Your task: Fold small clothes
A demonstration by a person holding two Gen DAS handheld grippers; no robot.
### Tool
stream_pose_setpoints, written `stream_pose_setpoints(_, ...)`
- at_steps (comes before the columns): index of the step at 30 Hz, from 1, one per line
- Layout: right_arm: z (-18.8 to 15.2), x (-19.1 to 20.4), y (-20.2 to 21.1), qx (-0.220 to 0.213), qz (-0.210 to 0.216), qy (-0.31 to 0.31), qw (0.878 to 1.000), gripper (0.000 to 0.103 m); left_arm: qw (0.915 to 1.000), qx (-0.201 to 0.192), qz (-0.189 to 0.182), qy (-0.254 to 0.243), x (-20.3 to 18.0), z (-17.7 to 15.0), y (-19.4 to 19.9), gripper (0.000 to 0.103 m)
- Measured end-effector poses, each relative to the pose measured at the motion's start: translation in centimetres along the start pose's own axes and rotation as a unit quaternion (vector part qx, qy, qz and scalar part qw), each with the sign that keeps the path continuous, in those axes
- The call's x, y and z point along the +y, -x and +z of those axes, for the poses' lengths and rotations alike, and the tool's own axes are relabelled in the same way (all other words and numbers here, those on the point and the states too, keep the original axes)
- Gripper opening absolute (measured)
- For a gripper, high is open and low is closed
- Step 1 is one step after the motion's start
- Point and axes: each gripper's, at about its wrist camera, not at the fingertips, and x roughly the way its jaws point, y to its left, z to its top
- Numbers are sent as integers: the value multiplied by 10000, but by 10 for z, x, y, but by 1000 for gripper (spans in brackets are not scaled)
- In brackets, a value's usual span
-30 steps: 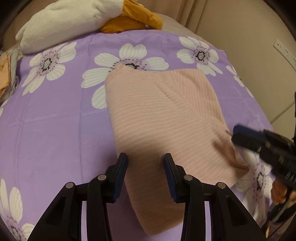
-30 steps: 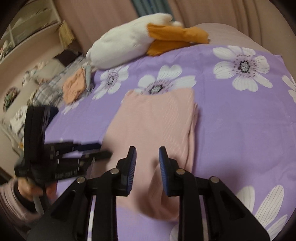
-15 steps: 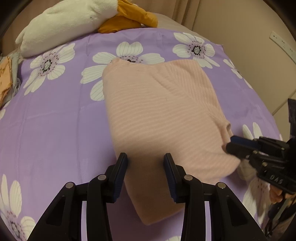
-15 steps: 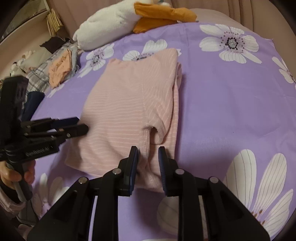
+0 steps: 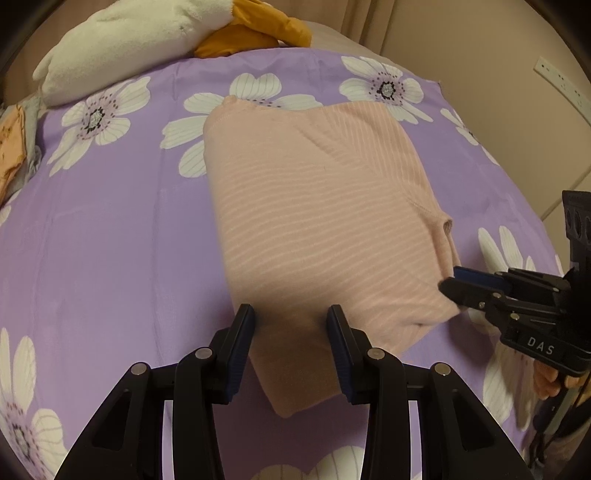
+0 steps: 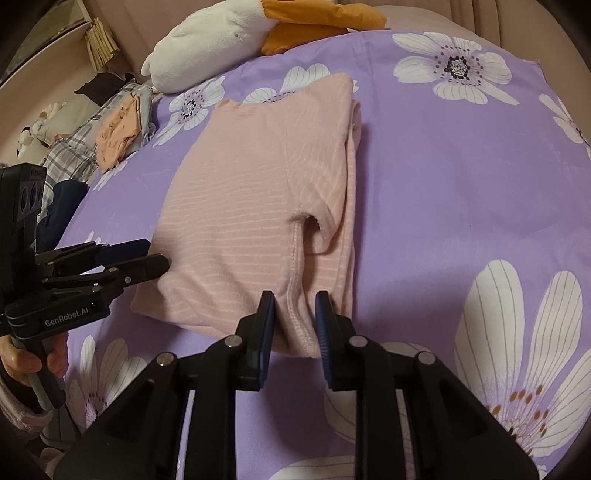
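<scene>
garment: pink striped top (image 5: pixel 317 221) lay partly folded on the purple flowered sheet (image 5: pixel 110 240), one side already turned in, near hem edge facing both grippers
right gripper: right gripper (image 6: pixel 294 325) sat at the near right corner, jaws narrowly apart straddling the stitched hem, pads not clearly pressing cloth; not a grip yet
left gripper: left gripper (image 5: pixel 291 345) was at the near left corner, jaws apart with fabric between them, no pinch visible
step in hand (judged): taking both near corners to carry the hem over toward the far end
how to do it well: pinch all layers at each corner, not just the top one; close both before lifting; keep the two corners level and taut; lay hem square on far edge
risk: folded-in sleeve (image 6: pixel 317 236) could slip out if only one layer was caught
surroundings: white and orange plush toy (image 5: pixel 147 33) at far end, other clothes pile (image 6: pixel 118 129) off to the left, well apart
</scene>
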Motion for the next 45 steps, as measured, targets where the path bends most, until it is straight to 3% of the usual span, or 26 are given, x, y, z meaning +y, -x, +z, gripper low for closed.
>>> stream_pose_setpoints(5, 1, 2, 9, -15, -11, 44, 10000, 24, 10000, 20, -16, -1, 0, -4, 0, 38)
stream_pose_setpoints(8, 9, 2, 22, -274, 99, 41, 9996, 24, 10000, 28, -17, -17, -1, -4, 0, 38)
stream_pose_setpoints(15, 69, -6, 13, -791, -76, -230, 9966, 33, 10000, 51, 2, -58, -1, -4, -1, 38)
stream_pose_setpoints(20, 116, -7, -21, -685, -153, -317, 9970, 33, 10000, 63, -13, -75, 0, -4, -1, 38)
stream_pose_setpoints(24, 133, -17, -54, -271, -411, -507, 9975, 29, 9999, 56, -40, -94, 0, -5, -1, 38)
stream_pose_setpoints(27, 132, -22, -72, 38, -564, -493, 9972, 28, 9999, 57, -36, -123, -1, -5, -2, 38)
stream_pose_setpoints(35, 112, -9, -27, -350, -270, -336, 9985, 33, 9999, 49, -31, -106, 0, -5, -2, 38)
stream_pose_setpoints(39, 81, 5, -5, -363, -126, -1, 9993, 33, 9999, 34, 3, -108, -2, -6, -3, 38)
stream_pose_setpoints(45, 57, -1, -27, -2, -436, 151, 9989, 31, 9999, 21, 61, -139, -4, -6, -3, 38)
